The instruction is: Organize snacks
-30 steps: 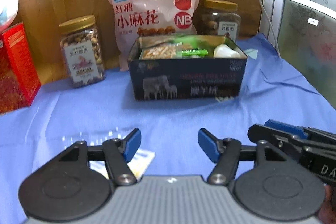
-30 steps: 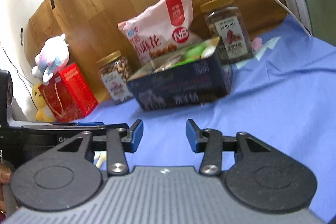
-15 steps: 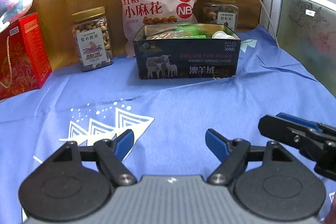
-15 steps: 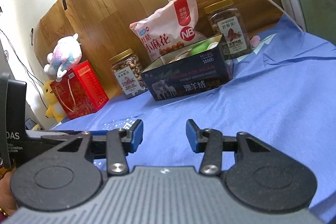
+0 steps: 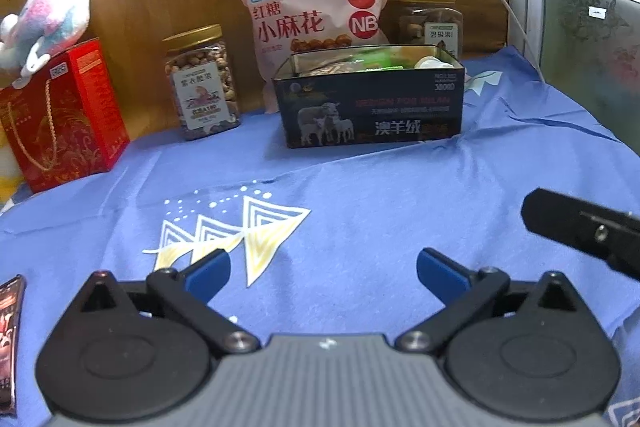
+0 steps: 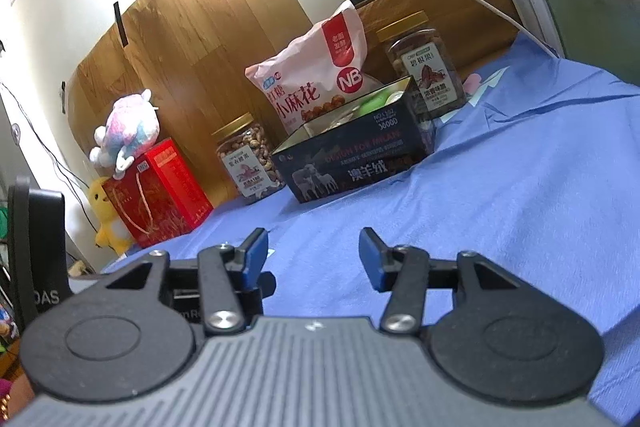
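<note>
Dark tin [image 5: 370, 107] — beyond left gripper [image 5: 323, 277]

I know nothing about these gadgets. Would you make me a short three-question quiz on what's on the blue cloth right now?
1. True or false: the left gripper holds a snack.
2. What stands directly behind the dark sheep-print box? A) pink snack bag B) red gift box C) plush toy
3. Fill in: both nut jars have ___ lids.

Key: 1 false, its jaws are open and empty, like the right gripper. 2 A. 3 gold.
</note>
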A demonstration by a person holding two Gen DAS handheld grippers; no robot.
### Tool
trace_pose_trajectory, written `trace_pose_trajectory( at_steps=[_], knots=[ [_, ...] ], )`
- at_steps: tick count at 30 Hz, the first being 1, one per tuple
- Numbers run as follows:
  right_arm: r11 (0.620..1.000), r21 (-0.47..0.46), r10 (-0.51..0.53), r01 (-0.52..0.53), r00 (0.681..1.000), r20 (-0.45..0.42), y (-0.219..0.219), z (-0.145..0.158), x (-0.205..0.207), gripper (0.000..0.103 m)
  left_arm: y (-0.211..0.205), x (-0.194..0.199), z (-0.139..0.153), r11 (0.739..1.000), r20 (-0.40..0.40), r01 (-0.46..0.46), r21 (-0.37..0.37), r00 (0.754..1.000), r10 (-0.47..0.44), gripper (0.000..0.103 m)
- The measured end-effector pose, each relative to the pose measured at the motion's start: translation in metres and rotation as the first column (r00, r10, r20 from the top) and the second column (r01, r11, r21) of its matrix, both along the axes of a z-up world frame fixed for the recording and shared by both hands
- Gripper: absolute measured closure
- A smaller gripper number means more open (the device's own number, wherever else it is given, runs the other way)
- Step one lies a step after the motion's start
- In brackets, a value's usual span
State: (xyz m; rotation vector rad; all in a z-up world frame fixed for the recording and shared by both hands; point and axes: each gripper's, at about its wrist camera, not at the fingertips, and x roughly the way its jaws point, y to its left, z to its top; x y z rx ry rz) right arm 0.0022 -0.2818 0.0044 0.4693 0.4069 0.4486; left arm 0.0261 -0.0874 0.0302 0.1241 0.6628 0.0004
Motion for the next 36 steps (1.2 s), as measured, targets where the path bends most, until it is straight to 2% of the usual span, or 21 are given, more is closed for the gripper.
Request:
trace_pose_trajectory(
  at_steps=[4, 9, 11, 18, 36],
  knots=[
    [1.0, 0.017, -0.004, 0.004, 1.0, 0.02, 0.0, 0.003, -0.004, 0.046, 0.002, -0.006, 0.005, 1.0, 0.027, -0.021, 0.009, 0.999, 0.021, 0.0],
    [1.0, 0.012, -0.008, 0.008, 0.999, 0.039, 0.003, 0.006, -0.007, 0.046, -0.012, -0.008, 0.006, 0.986, 0.067, -0.066, 0.156, 0.996, 0.056, 0.0],
    [1.0, 0.014, -0.013, 0.012, 0.999, 0.043, 0.003, 0.006, -0.007, 0.046, -0.016, -0.009, 0.005, 0.982, 0.072, -0.056, 0.183, 0.996, 0.043, 0.0],
    [0.999, 0.02, -0.036, 0.035, 0.998, 0.049, 0.001, 0.006, -0.007, 0.045, -0.019, -0.011, 0.005, 0.985, 0.068, -0.02, 0.17, 0.998, 0.008, 0.0],
    [0.998, 0.034, -0.058, 0.057, 0.997, 0.048, 0.0, 0.006, -0.006, 0.045, -0.008, -0.005, 0.006, 0.992, 0.053, -0.05, 0.117, 0.998, 0.044, 0.0]
  ],
)
